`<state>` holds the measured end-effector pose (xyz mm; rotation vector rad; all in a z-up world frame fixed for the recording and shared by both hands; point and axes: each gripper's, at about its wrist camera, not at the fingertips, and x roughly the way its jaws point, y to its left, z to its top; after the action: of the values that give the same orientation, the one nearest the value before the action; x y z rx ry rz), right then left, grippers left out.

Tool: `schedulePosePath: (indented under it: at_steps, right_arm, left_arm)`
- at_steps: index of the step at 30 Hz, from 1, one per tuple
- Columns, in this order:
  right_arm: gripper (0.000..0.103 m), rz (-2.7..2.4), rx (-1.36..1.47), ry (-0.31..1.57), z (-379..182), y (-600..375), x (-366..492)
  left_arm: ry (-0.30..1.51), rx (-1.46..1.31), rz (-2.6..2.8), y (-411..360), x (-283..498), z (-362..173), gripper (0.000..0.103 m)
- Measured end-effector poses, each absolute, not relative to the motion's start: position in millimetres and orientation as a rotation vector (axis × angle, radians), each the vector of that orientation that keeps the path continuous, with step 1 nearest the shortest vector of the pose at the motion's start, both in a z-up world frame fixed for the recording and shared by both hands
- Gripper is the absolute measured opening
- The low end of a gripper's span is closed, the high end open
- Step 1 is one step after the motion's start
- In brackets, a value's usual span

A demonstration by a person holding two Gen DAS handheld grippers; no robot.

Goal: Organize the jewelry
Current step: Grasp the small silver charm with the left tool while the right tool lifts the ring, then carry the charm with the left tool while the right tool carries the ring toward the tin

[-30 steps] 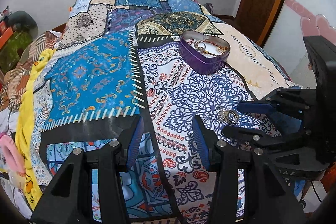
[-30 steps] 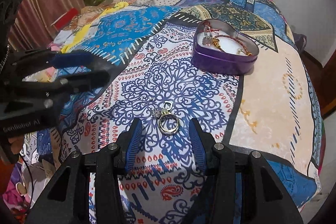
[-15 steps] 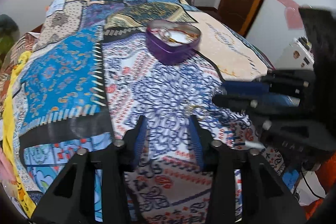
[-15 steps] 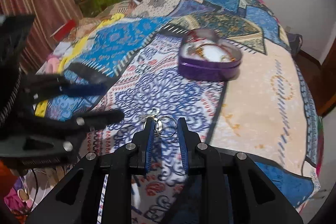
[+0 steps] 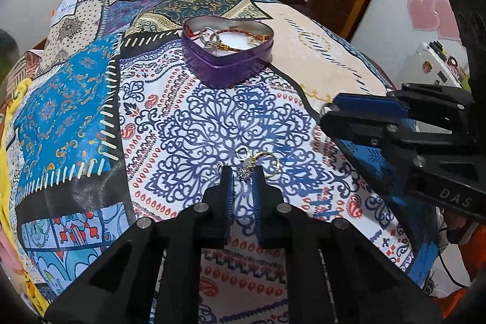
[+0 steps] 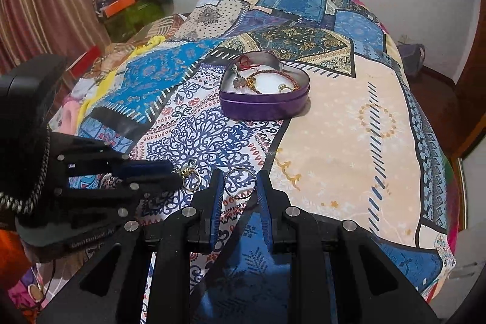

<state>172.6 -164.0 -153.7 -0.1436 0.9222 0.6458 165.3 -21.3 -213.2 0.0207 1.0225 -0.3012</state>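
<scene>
Keyring cluster on bed, both claws at it, heart tin further back.

Gold-and-silver keyring cluster (image 5: 255,161) lies on the blue-white patterned patch of the bedspread (image 5: 76,111), near the bed's front edge. Left claw (image 5: 243,172) narrowed around the small star charm (image 5: 243,173) of the cluster; actual pinch cannot be told. Right claw (image 6: 240,182) part open, its blue pads either side of a loose ring (image 6: 240,182), not clearly touching it. Purple heart-shaped tin (image 5: 227,63) sits well behind, lid off, holding a red cord bracelet (image 5: 243,34) and other small pieces.
</scene>
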Motion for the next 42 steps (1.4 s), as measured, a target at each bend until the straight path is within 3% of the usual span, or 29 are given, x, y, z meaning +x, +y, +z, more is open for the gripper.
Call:
schedulePosePath:
  at_steps: [19,42]
  right_arm:
    - [0.020,0.644,-0.130,0.917,-152,-165,177]
    - [0.020,0.604,-0.082,0.777,-103,-176,198]
  left_arm:
    - [0.977,-0.007,-0.263,-11,172,-209,0.009]
    - [0.705,-0.012,-0.230,-1,191,-113,0.009]
